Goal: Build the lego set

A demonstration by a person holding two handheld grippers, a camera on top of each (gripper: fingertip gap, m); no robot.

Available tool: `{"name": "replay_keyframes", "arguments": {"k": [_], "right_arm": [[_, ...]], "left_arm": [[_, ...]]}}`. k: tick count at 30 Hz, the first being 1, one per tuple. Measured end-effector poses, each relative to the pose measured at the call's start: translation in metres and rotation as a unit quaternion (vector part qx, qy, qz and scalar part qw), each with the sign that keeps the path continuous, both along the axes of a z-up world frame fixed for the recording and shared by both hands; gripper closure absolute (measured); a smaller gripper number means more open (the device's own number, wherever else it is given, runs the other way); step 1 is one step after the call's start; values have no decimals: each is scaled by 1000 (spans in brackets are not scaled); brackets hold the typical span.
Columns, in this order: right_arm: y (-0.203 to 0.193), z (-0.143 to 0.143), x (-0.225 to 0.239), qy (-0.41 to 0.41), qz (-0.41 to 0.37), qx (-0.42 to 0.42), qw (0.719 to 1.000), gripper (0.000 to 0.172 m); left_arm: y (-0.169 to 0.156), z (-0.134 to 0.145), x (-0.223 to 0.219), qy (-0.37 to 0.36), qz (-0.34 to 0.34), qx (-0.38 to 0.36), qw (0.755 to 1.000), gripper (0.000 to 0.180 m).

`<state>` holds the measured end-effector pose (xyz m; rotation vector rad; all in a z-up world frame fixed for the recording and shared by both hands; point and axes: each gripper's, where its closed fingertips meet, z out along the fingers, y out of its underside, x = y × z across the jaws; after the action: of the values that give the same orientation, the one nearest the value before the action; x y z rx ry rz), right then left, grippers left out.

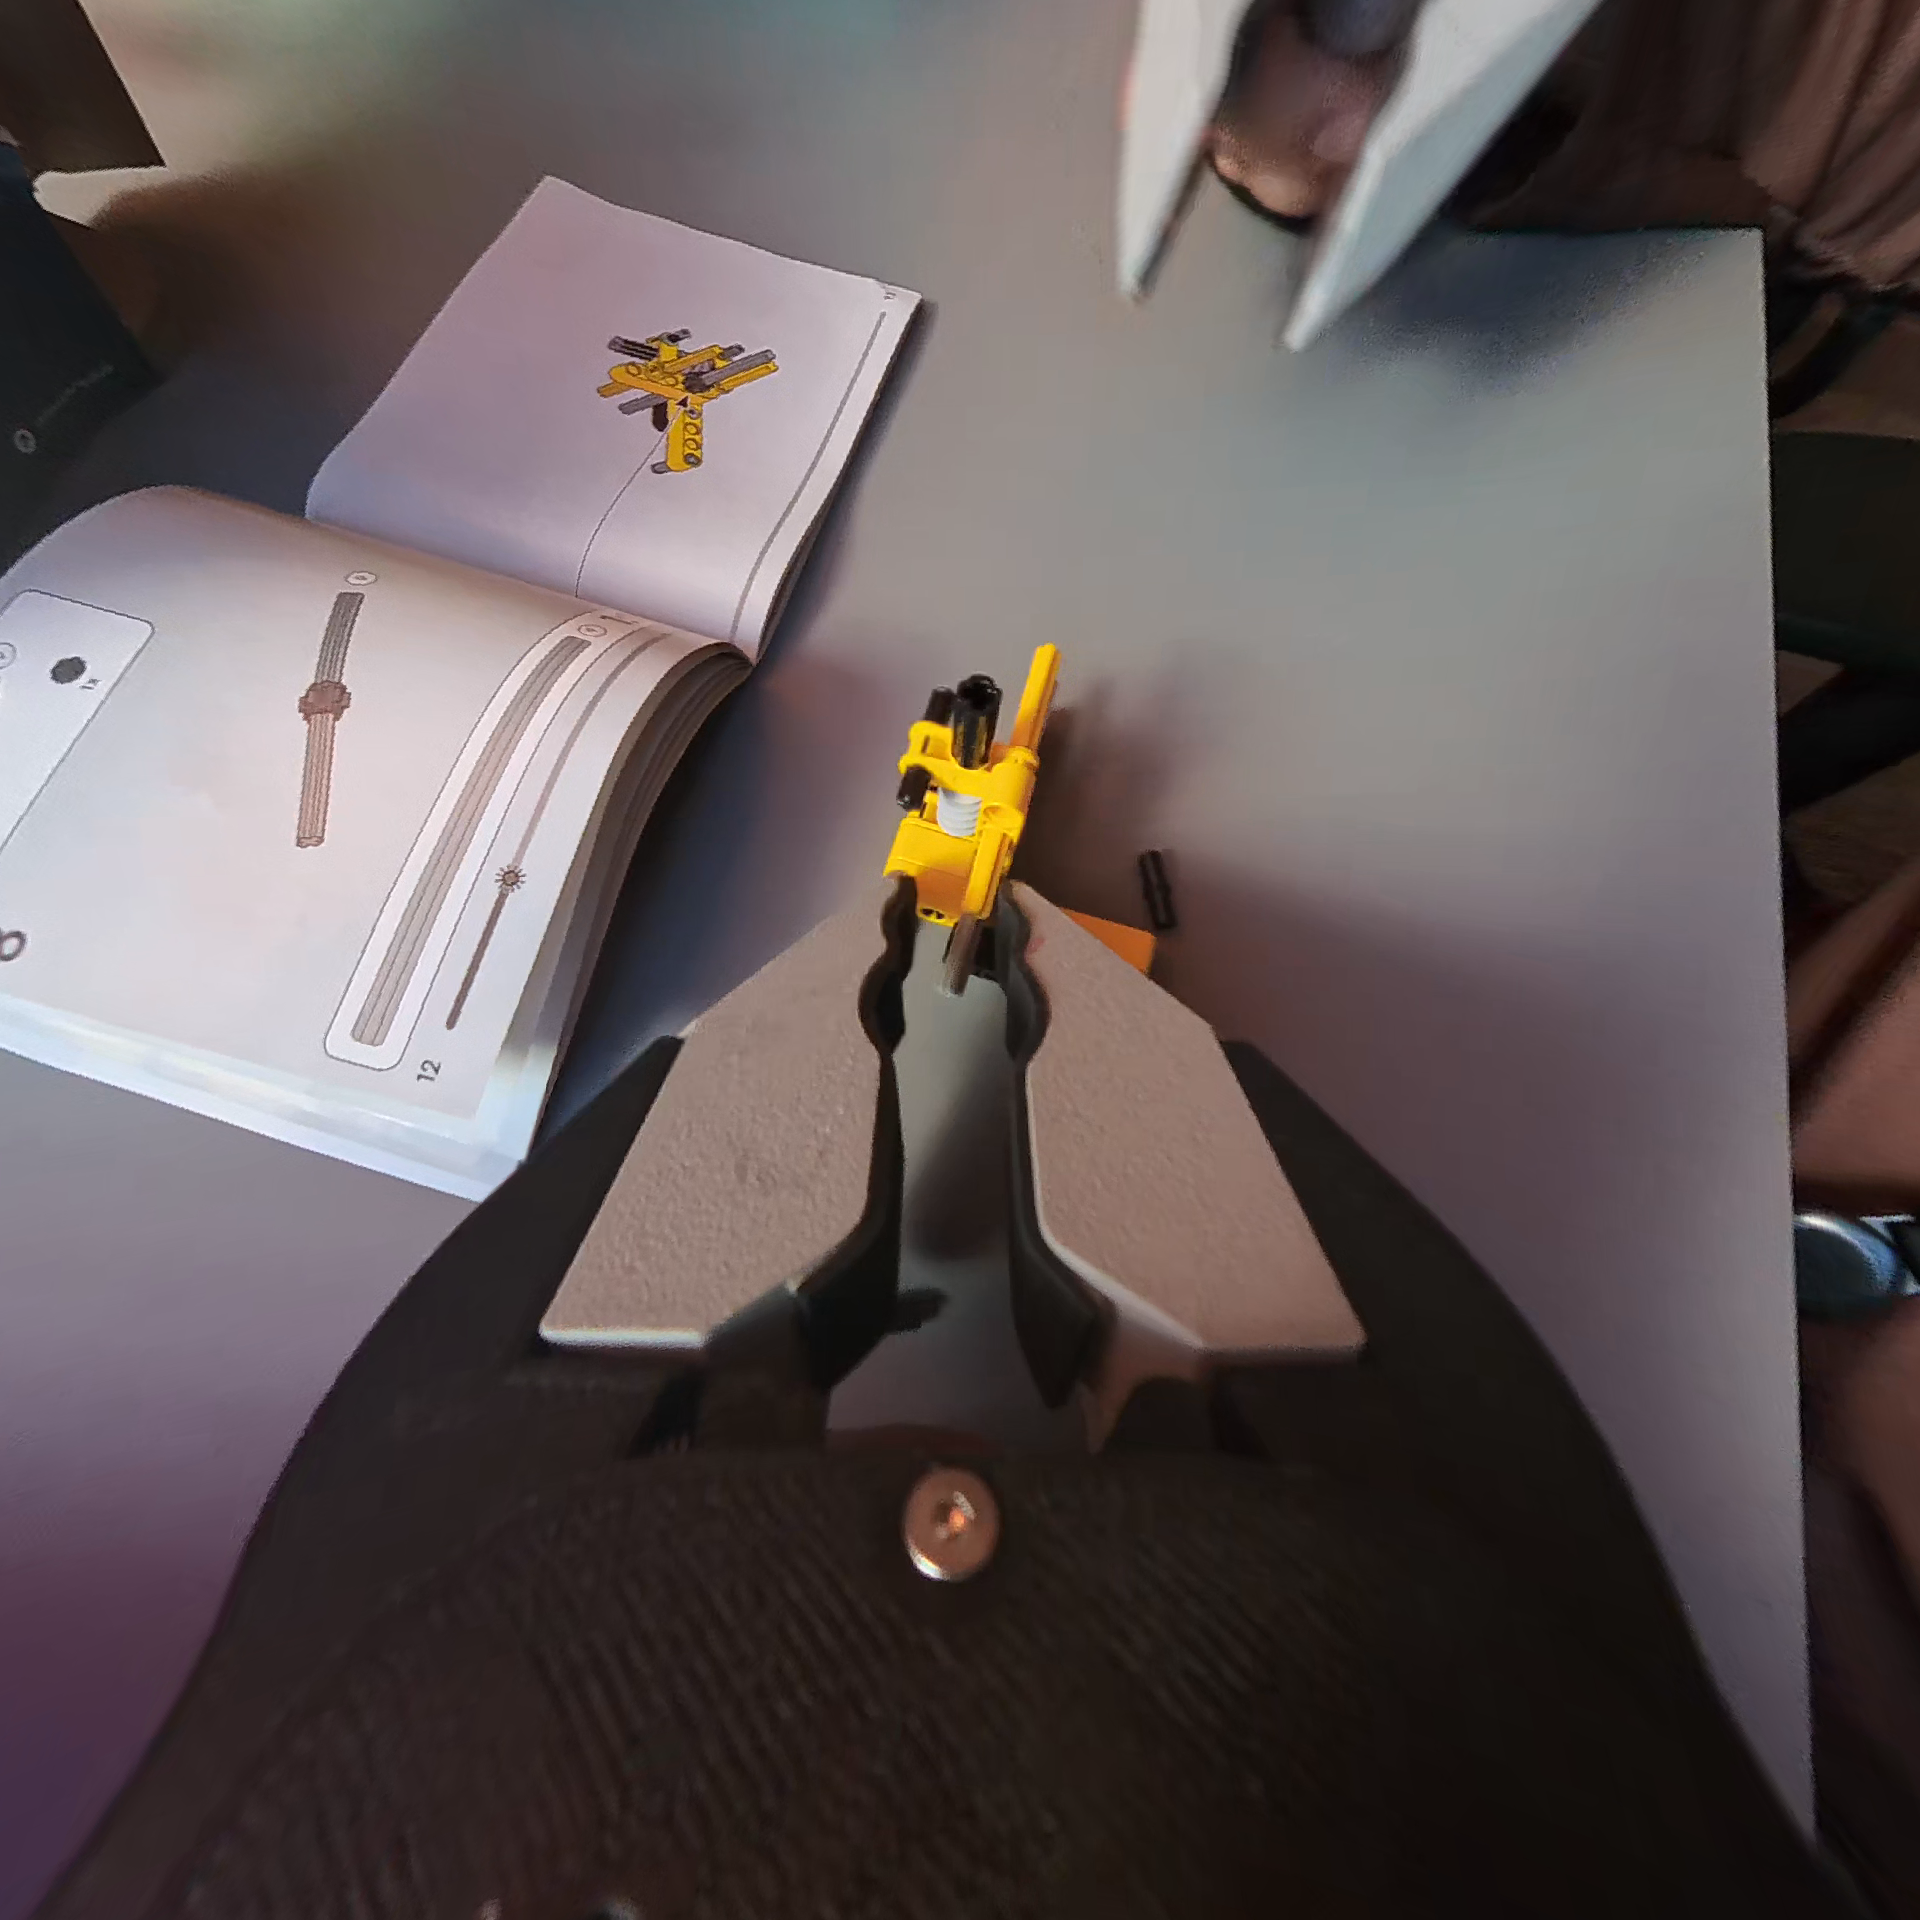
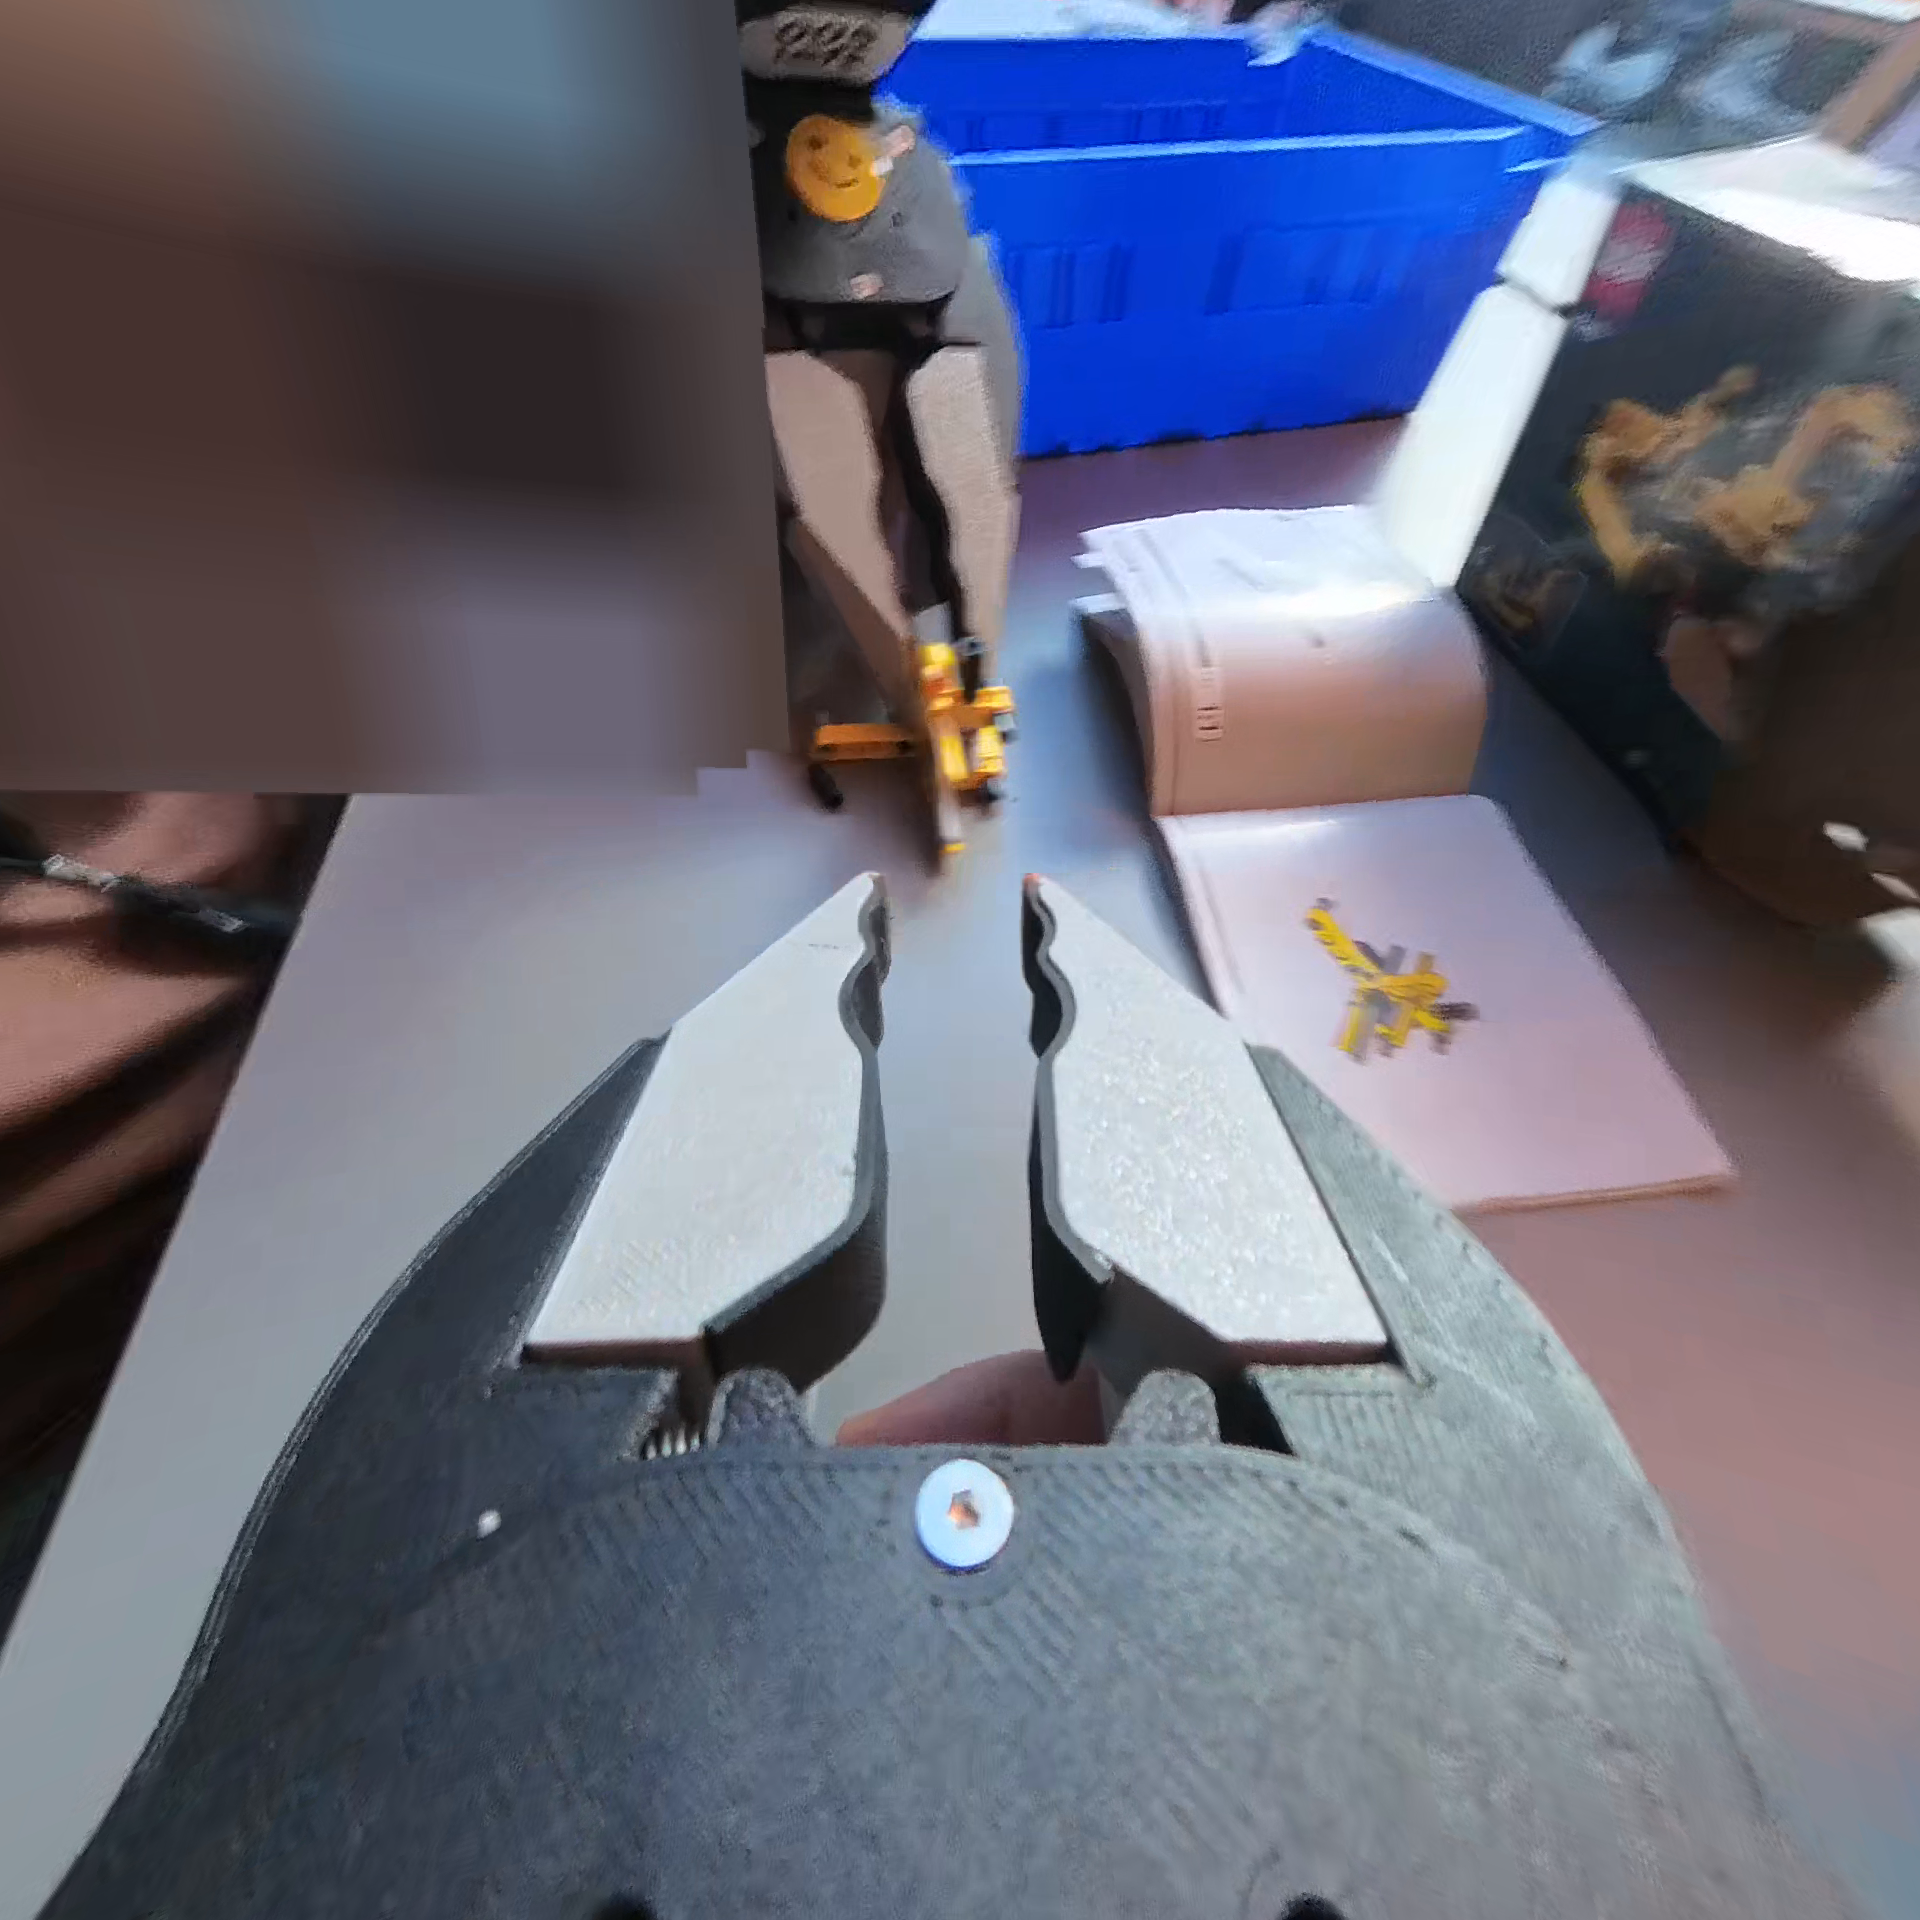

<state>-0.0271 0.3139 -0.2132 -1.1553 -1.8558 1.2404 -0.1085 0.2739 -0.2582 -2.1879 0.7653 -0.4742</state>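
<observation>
Left gripper (image 1: 954, 902) pinches yellow brick assembly (image 1: 961, 805) by its tip only, so it may twist loose; right gripper (image 2: 956, 883) part-open, empty.

Yellow-and-black brick assembly (image 1: 961, 805), grey table (image 1: 1403, 675), white booklet (image 1: 312, 810), blue crate (image 2: 1226, 270).

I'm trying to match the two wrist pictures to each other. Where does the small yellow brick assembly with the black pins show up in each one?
Left wrist view: the yellow brick assembly sits at the picture's centre, clamped at the left gripper's fingertips.
Right wrist view: it lies above centre, beyond the open, bare right gripper.
Shared landmark: the open instruction booklet, left in the first, right in the second.
</observation>
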Motion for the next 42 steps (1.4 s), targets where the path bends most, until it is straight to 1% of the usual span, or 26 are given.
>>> {"name": "replay_keyframes", "arguments": {"k": [3, 5, 8, 10, 12, 13, 15, 19, 22, 24, 26, 27, 30, 32, 34, 38, 42], "right_arm": [[-23, -14, 5, -39, 57, 31, 997, 150], [-25, -19, 2, -49, 55, 42, 996, 147], [-25, -7, -15, -30, 28, -10, 999, 146], [-27, -3, -28, -34, 23, -43, 998, 147], [-34, -11, -37, -71, 42, -56, 995, 154], [-37, -17, -39, -93, 54, -56, 993, 154], [-38, -22, -44, -109, 63, -48, 991, 152], [-30, -24, -48, -114, 42, -46, 991, 147], [-33, -42, -42, -163, 48, -13, 985, 145], [-38, -51, -38, -181, 59, 20, 982, 148], [-46, -51, -34, -171, 86, 42, 981, 156], [-48, -50, -32, -165, 94, 48, 981, 157], [-58, -47, -28, -161, 118, 37, 979, 152], [-68, -45, -23, -157, 144, 32, 977, 152], [-72, -45, -20, -151, 154, 43, 976, 152], [-68, -40, -20, -135, 141, 36, 980, 152], [-47, -36, -26, -123, 84, 28, 988, 154]], "left_arm": [[0, 0, 0, 5, -1, 4, 1000, 165], [-1, 0, 2, 7, -9, 6, 1000, 161], [-2, 0, 3, 4, -12, 4, 1000, 160], [-2, 0, 4, 0, -14, 1, 1000, 162], [-2, 0, 7, -4, -24, -3, 1000, 167], [-2, 0, 8, -3, -28, -2, 1000, 167], [-3, 0, 9, -1, -36, 0, 999, 166], [-6, 0, 12, 3, -51, 4, 999, 162], [-5, 0, 12, 9, -47, 8, 999, 164], [-2, 0, 9, 15, -38, 12, 999, 163], [-1, -2, 4, 21, -28, 12, 999, 158], [0, -1, 3, 22, -25, 13, 999, 157], [3, -2, -1, 28, -9, 16, 999, 153], [5, -2, -3, 31, -1, 17, 999, 152], [5, -2, -3, 32, -2, 20, 999, 152], [3, -2, -6, 37, 3, 23, 999, 149], [2, -2, -6, 34, -1, 19, 999, 152]]}}
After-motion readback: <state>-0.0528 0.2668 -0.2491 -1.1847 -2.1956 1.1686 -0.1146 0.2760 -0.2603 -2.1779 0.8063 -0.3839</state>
